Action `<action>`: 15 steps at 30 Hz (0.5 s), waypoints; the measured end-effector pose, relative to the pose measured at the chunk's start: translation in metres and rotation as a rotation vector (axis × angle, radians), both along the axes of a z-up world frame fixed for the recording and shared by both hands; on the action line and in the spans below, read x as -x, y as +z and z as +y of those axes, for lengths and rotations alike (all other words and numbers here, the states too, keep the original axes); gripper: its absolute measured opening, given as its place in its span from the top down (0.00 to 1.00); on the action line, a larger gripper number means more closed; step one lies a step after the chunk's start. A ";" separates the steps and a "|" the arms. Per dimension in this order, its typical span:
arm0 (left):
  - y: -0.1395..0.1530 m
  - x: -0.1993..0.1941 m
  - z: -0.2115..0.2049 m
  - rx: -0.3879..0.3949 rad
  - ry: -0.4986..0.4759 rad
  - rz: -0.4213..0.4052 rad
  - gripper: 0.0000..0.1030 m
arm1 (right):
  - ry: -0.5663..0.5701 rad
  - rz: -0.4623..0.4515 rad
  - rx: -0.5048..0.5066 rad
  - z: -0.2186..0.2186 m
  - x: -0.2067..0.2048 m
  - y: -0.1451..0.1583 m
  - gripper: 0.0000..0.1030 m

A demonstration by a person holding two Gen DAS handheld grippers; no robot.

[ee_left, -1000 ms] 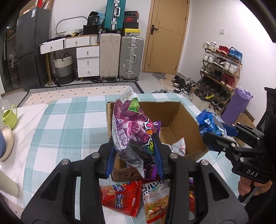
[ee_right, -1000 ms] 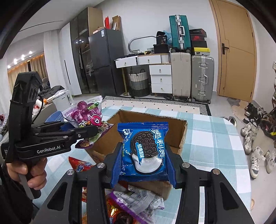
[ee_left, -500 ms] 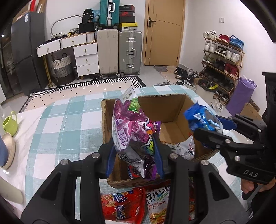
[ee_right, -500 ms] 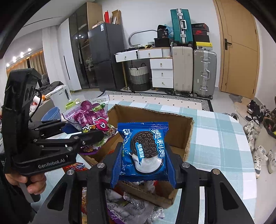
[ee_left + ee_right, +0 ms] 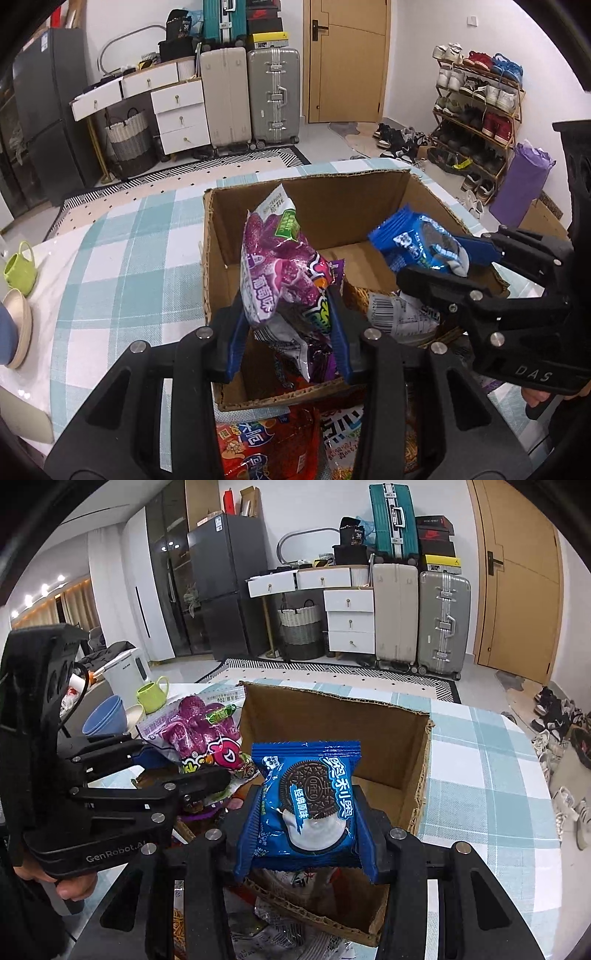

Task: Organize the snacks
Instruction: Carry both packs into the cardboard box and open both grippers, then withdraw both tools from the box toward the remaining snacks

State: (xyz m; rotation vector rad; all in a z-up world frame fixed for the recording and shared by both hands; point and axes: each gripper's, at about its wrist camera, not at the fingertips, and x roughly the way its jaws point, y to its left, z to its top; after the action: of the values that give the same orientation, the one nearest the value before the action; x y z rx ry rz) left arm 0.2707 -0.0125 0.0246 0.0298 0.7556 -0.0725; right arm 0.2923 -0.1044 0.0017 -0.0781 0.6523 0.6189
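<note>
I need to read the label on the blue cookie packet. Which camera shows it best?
The right wrist view: the blue cookie packet faces the lens, front print plain, between the right tongs, whose jaws are opening. The left wrist view shows it side-on, crumpled and small, over the cardboard box.

You can read "OREO" on the cookie printed on the blue cookie packet (image 5: 308, 801). "GenRobot.AI" stands in white on the left gripper (image 5: 207, 775), "DAS" on the right gripper (image 5: 439, 269). The purple candy bag (image 5: 280, 273) carries Chinese characters.
</note>
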 end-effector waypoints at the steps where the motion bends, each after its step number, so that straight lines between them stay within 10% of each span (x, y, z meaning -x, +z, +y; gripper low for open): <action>1: 0.000 -0.001 0.001 0.005 0.006 0.009 0.64 | -0.002 -0.004 -0.009 -0.001 0.003 0.002 0.51; 11: 0.028 0.042 0.007 0.051 0.012 -0.047 0.18 | -0.097 -0.038 -0.100 -0.056 0.040 0.029 0.01; 15: 0.039 0.072 0.021 0.103 0.038 -0.077 0.01 | -0.113 -0.011 -0.098 -0.072 0.060 0.025 0.01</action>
State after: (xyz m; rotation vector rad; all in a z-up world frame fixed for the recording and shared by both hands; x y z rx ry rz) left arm 0.1987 0.0082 0.0638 -0.0788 0.6741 -0.0739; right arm 0.2319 -0.1762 0.0262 0.0463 0.6105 0.5402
